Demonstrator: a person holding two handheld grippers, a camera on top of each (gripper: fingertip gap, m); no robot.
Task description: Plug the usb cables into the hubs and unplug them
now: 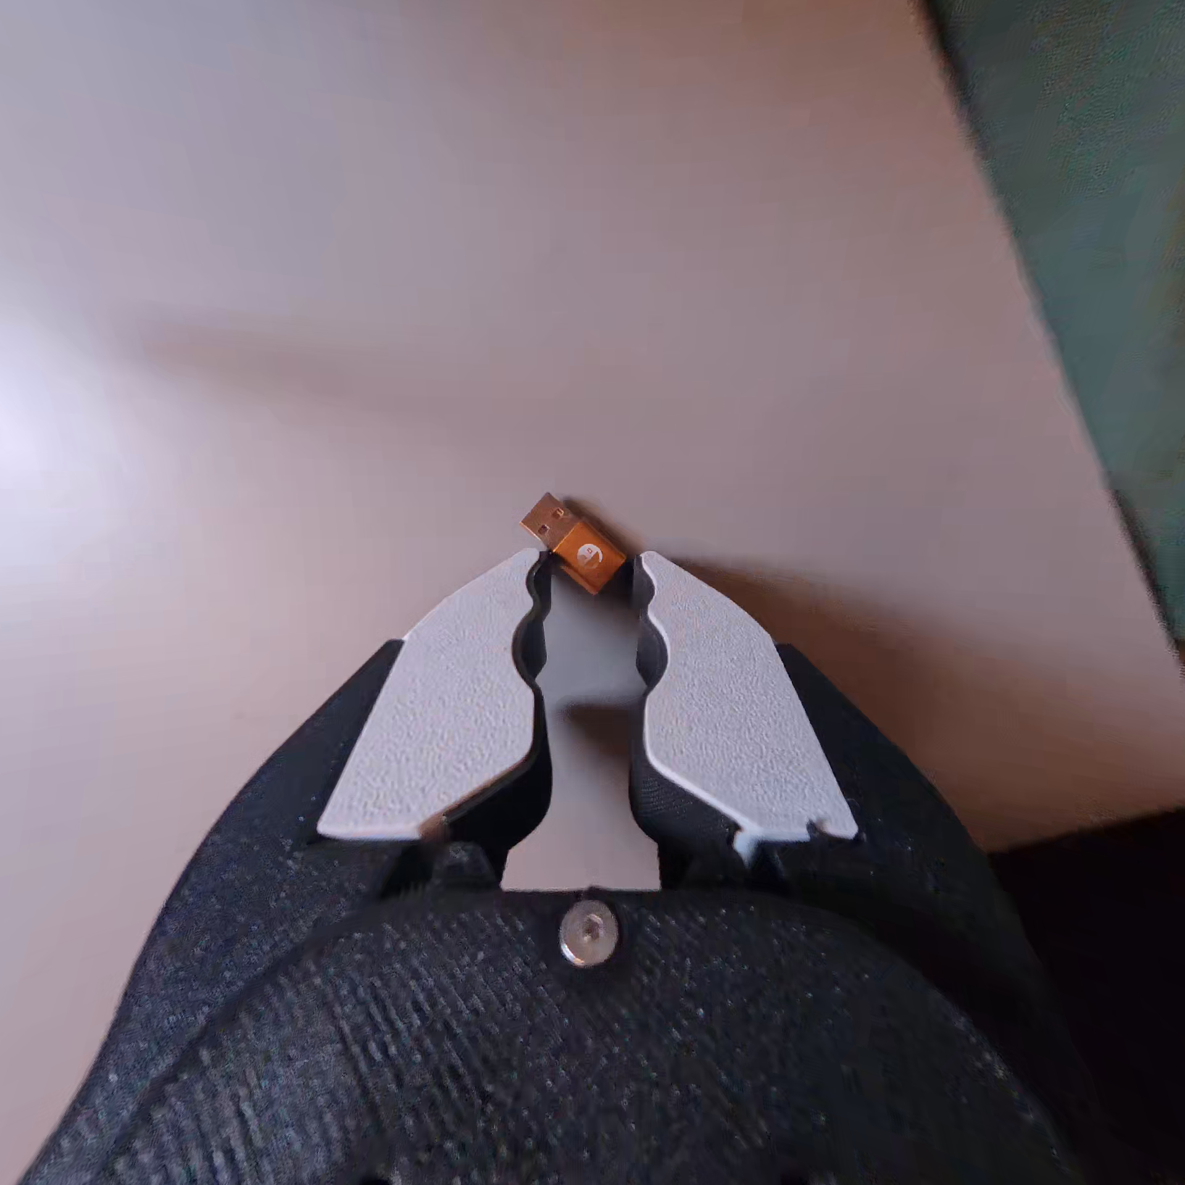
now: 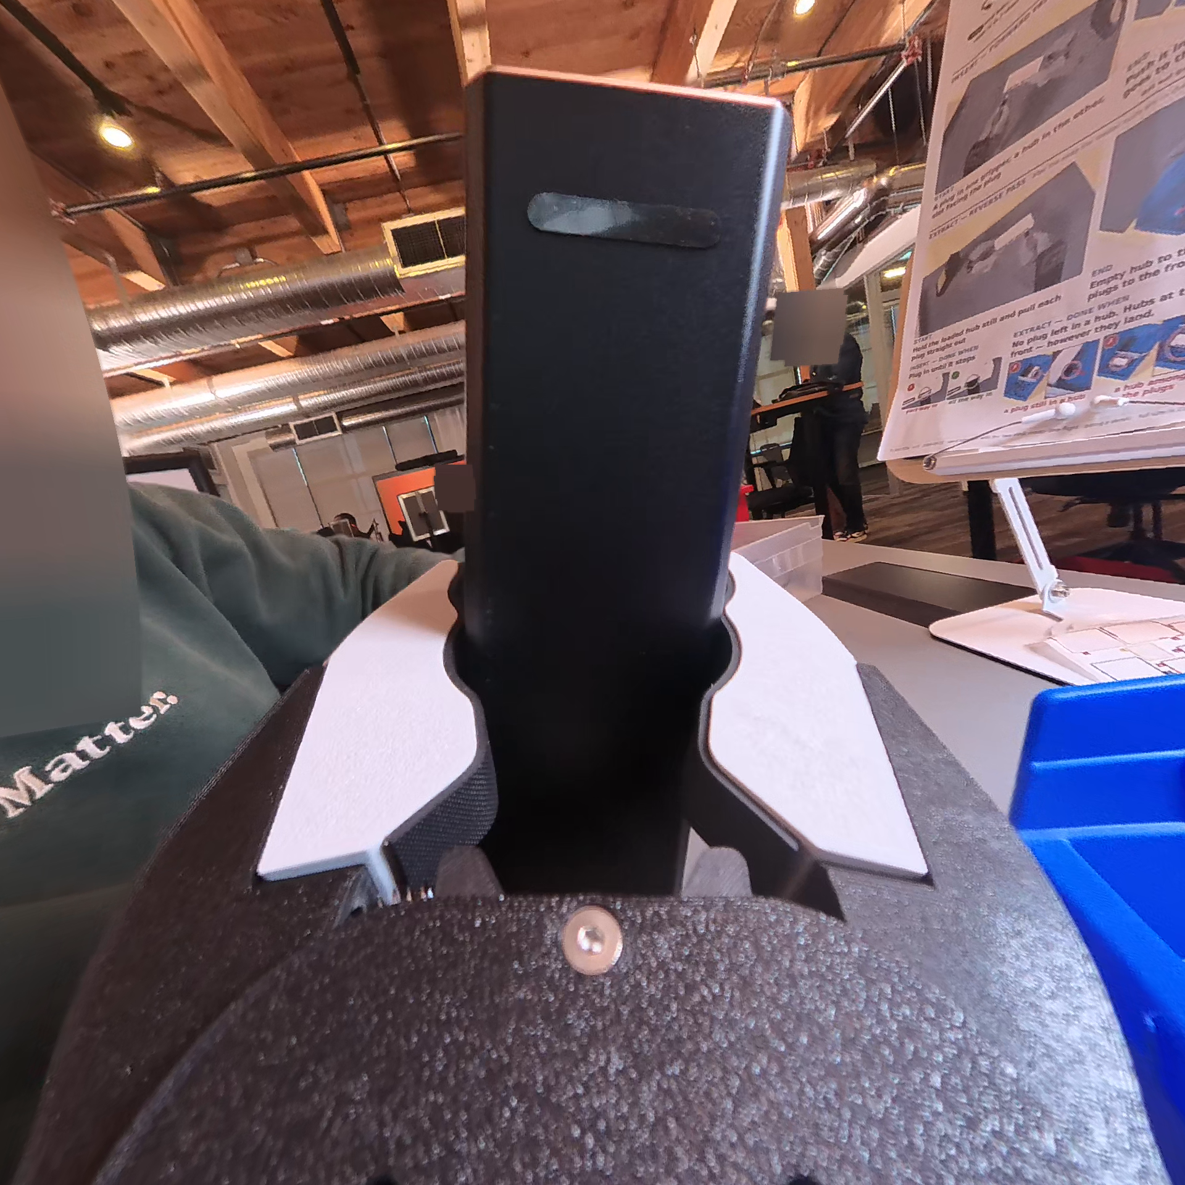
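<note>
A small orange USB plug (image 1: 577, 553) lies slantwise on the pale table (image 1: 385, 256), its metal end pointing away and to the left. My left gripper (image 1: 588, 564) is low over the table with its white fingers (image 1: 462, 673) parted. The plug sits between the fingertips, and a dark gap shows between it and the right pad, so it is not clamped. My right gripper (image 2: 593, 574) is shut on a tall black hub (image 2: 615, 352). It holds the hub upright by its lower end, with a finger (image 2: 385, 705) pressed to each side. A dark oval pad shows on the hub's face.
A blue bin (image 2: 1103, 801) is close at the right of the right gripper. A white stand with an instruction sheet (image 2: 1058, 224), a clear plastic container (image 2: 789, 545) and a dark flat slab (image 2: 910, 587) stand beyond. A person's green sleeve (image 2: 192, 609) is at the left. Green fabric (image 1: 1090, 192) borders the table. The left gripper's tips are roughly 25 cm from the right gripper's.
</note>
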